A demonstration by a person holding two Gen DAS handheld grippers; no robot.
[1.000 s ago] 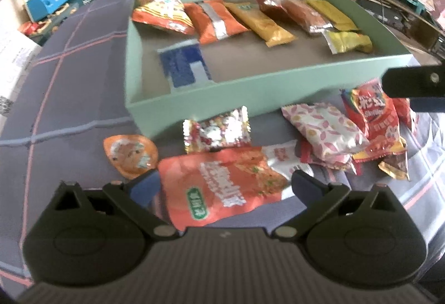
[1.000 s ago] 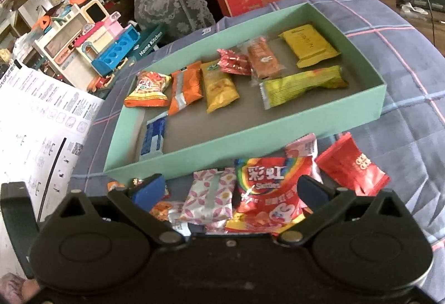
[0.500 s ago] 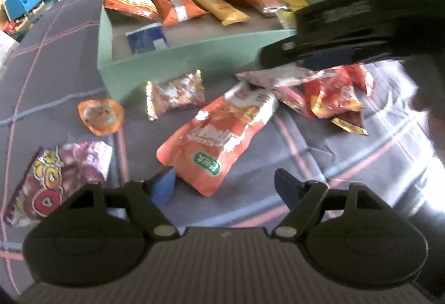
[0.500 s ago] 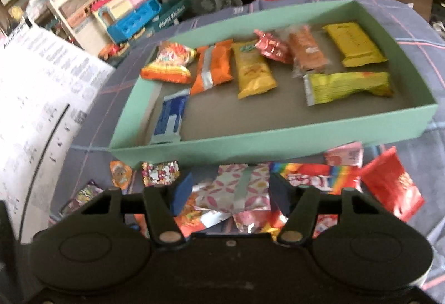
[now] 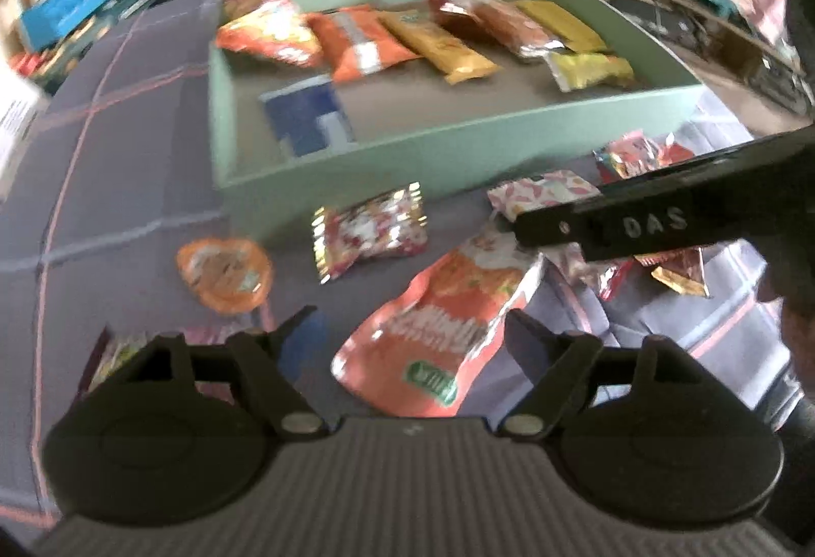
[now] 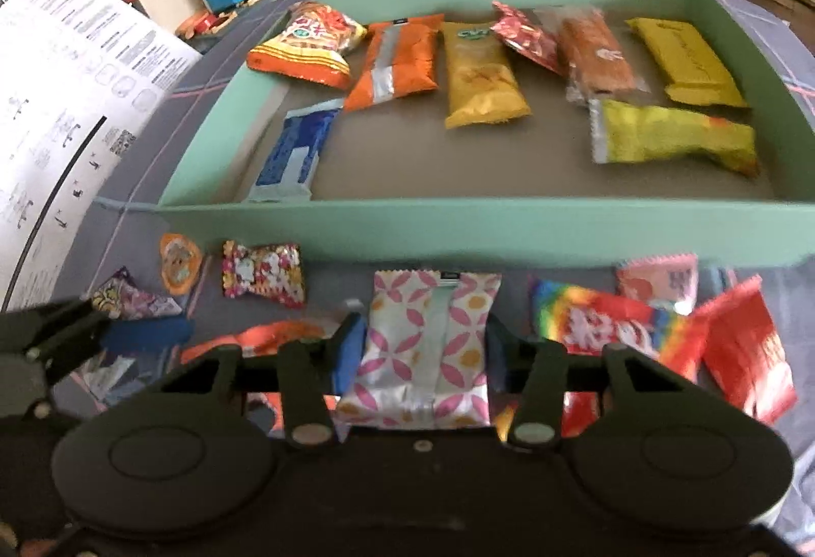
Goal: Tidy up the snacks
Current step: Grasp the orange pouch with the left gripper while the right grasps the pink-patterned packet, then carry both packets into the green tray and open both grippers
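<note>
A mint-green tray (image 5: 458, 160) holds several snack packs in a row. In front of it, loose snacks lie on the checked cloth. My left gripper (image 5: 410, 330) hovers over an orange-red pouch (image 5: 443, 317). The pouch lies between the opening jaws, and the pads do not press on it. My right gripper (image 6: 423, 351) is closing on a white pack with pink petals (image 6: 428, 343), and its blue pads touch both sides of the pack. The right gripper's black body (image 5: 662, 221) crosses the left wrist view. The left gripper's blue pad (image 6: 142, 333) shows at the left of the right wrist view.
Near the tray's front wall (image 6: 458, 221) lie a foil candy pack (image 5: 369, 233), an orange jelly cup (image 5: 224, 272), a purple pack (image 6: 132, 302), a rainbow pack (image 6: 601, 328) and a red pack (image 6: 743, 353). A printed sheet (image 6: 76, 99) lies left; toys and a red box stand behind.
My right gripper's jaws have narrowed from wide open onto the pink-petal pack and it has shifted left. The left jaws have narrowed over the orange-red pouch, and the right gripper has come into the left view.
</note>
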